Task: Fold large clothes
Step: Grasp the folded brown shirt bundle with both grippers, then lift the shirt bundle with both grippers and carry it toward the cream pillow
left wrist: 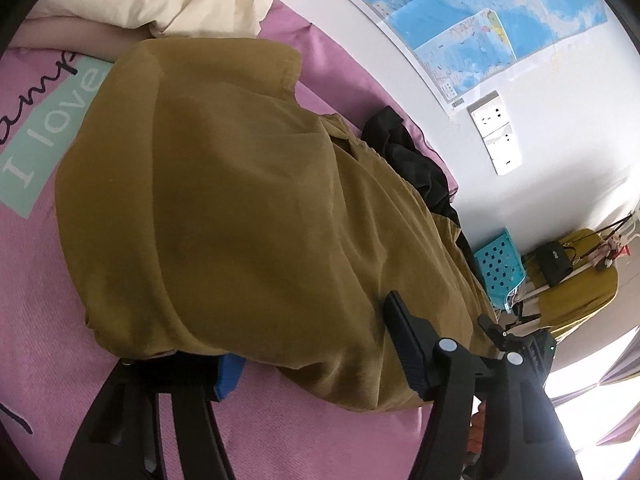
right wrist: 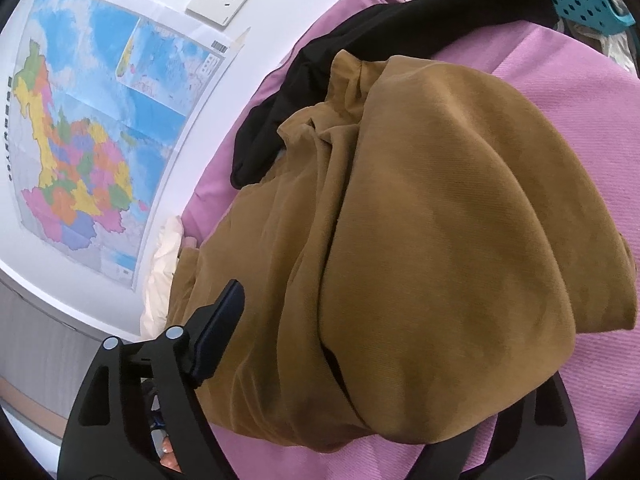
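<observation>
lies folded in a heap on the pink bedsheet (left wrist: pixel 60 280): mustard-brown garment (left wrist: pixel 240 200), black cloth (left wrist: pixel 404 160) touching it at 2 o'clock. left gripper (left wrist: pixel 320 356) spread, cloth edge draped over one finger; right gripper (right wrist: pixel 360 360) spread around the near fold, grip impossible to tell.

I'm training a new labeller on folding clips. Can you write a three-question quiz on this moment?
1. True or false: the mustard garment lies on a pink bed cover.
2. What lies against the garment on the wall side? A) black cloth B) a towel C) a book
3. What hangs on the wall above the bed?

Key: 1 true. 2 A, the black cloth. 3 a map.
</observation>
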A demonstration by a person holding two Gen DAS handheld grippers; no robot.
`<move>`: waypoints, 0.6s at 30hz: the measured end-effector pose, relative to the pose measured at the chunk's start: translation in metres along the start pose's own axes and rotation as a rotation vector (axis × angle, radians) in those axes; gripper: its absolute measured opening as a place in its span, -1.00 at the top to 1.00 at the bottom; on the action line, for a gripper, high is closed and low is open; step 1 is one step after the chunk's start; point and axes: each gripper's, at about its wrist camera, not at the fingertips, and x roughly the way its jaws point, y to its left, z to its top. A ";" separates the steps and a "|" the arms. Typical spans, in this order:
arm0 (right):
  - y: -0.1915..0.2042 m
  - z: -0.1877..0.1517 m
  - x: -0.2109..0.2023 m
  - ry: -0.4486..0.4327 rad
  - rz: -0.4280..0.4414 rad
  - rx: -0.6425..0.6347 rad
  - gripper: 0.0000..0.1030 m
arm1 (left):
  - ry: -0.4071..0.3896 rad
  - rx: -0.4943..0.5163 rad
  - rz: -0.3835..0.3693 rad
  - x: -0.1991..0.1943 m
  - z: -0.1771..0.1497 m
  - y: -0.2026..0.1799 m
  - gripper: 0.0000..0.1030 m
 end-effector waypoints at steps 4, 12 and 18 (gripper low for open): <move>0.001 0.000 0.002 0.004 -0.008 -0.006 -0.58 | 0.005 0.009 -0.002 0.002 0.000 -0.002 -0.30; -0.001 -0.001 0.002 0.009 -0.013 -0.006 -0.50 | 0.021 -0.022 -0.078 0.006 0.007 0.001 -0.67; -0.003 0.000 0.007 0.023 0.010 -0.017 -0.12 | 0.040 -0.099 -0.106 0.014 0.020 0.004 -0.32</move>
